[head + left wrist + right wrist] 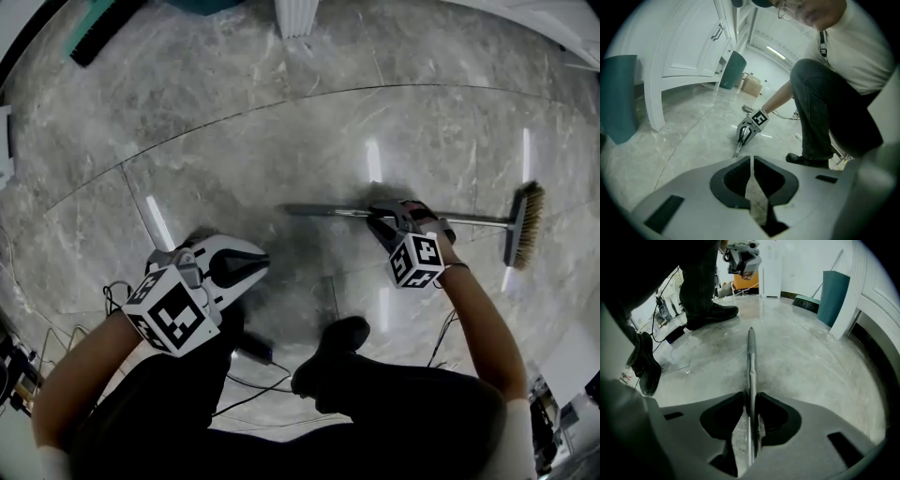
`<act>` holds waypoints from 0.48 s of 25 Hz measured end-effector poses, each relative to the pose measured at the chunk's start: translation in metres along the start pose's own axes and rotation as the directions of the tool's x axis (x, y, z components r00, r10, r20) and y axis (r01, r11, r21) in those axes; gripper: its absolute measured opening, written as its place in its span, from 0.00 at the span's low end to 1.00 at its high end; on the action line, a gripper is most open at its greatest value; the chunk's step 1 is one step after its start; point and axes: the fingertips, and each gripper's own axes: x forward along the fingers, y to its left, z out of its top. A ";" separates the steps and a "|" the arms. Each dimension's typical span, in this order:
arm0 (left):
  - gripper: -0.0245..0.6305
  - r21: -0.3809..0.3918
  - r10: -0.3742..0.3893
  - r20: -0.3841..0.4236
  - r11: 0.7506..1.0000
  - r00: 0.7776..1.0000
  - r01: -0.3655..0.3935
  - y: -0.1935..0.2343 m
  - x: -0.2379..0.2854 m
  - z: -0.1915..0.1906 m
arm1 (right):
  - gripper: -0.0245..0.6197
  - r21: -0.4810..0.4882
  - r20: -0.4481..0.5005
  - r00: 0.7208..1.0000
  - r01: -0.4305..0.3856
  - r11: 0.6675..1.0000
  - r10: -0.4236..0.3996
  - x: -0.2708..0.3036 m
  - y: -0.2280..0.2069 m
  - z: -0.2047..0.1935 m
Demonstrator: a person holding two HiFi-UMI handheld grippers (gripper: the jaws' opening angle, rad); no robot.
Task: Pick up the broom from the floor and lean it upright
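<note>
I hold two grippers: my left gripper (261, 262) at the lower left of the head view and my right gripper (382, 222) right of centre. Each carries one marker cube. One broom (469, 221) lies across the right half, with one bristle head. In the right gripper view I count two shoes, a near shoe (644, 366) at the left edge and a far shoe (712, 314) at the upper left, plus one dark brush (806, 302) at the upper right. The left gripper view shows one cardboard box (752, 86) above centre.
</note>
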 end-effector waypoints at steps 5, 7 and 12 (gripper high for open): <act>0.07 -0.019 0.033 0.020 0.999 0.999 -0.032 -0.001 -0.007 -0.001 | 0.16 0.005 -0.027 0.999 -0.036 0.999 0.036 -0.003 0.004 0.003; 0.07 -0.021 0.043 0.034 0.999 0.998 -0.043 0.001 -0.007 0.003 | 0.16 0.026 -0.022 0.999 -0.043 0.999 0.043 -0.011 0.001 0.007; 0.07 0.072 0.062 0.020 0.995 0.998 -0.063 0.002 -0.010 0.011 | 0.16 0.057 0.027 0.999 0.039 0.998 -0.040 -0.044 -0.025 0.019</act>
